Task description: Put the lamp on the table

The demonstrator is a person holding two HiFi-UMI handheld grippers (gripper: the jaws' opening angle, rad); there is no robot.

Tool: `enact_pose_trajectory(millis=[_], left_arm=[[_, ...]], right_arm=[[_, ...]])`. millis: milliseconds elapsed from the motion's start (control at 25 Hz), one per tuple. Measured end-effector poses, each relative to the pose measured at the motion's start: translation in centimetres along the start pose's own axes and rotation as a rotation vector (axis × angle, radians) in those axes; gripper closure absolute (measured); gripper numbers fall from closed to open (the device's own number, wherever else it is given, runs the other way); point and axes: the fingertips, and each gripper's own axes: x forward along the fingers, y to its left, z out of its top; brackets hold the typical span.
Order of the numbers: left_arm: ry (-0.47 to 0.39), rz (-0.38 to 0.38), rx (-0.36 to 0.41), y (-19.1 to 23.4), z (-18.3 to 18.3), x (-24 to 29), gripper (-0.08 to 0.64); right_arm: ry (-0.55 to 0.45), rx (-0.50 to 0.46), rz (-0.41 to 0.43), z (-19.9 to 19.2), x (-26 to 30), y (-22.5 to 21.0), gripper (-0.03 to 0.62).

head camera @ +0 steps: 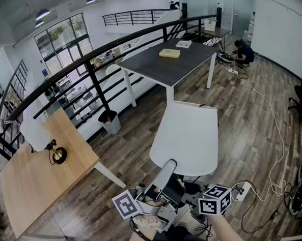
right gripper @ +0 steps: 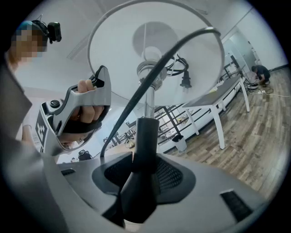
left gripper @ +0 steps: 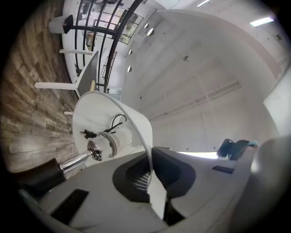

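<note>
Head view: the lamp (head camera: pixel 188 137) hangs in the air just ahead of both claws. Its wide white shade faces up and hides most of what lies beneath it. The left claw (head camera: pixel 165 175) reaches up to the near rim of the shade. The right claw (head camera: pixel 197 194) sits just beside it, under the shade's near edge. Well off to the left of the left claw stands a wooden bench (head camera: pixel 32 191), with a small lamp (head camera: pixel 40 136) on its far corner. Beyond the claws are a dark bench (head camera: pixel 170 62) and a bin (head camera: pixel 110 121) by the railing (head camera: pixel 94 55).

Left gripper view: the left claw (left gripper: pixel 153 182) is pressed together on the thin white rim of the shade (left gripper: pixel 93 113), which runs straight out from between the pads. Inside the shade, up and to the left of the claw, are a white socket (left gripper: pixel 113 142) with a chrome collar, a chrome stem (left gripper: pixel 75 161) and a black plug (left gripper: pixel 88 134) with its lead tucked in.

Right gripper view: the right claw (right gripper: pixel 143 179) pinches the black sleeve of the stem (right gripper: pixel 146 136), its pads standing wide around it. Above the claw the stem turns chrome and meets the socket (right gripper: pixel 148 68) at the centre of the round shade (right gripper: pixel 113 50). A black cord (right gripper: pixel 136 98) curves up past the stem to the plug (right gripper: pixel 185 81). To the left of this claw a hand (right gripper: pixel 84 111) grips the left claw's handle.
</note>
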Motion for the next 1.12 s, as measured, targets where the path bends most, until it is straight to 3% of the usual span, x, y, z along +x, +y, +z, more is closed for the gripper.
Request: enact_pose_trajectory(millis=[640, 1120], left_arm=[[0.009, -0.006, 0.007, 0.4, -1.2, 1.7, 0.541], [-0.033, -0.013, 0.024, 1.5, -3.2, 3.1, 0.541]], right_arm=[[-0.010, 0.002, 0.001, 0.7, -1.2, -1.1, 0.414], [0.002, -0.011, 0.026, 0.8, -3.5, -3.2, 0.414]])
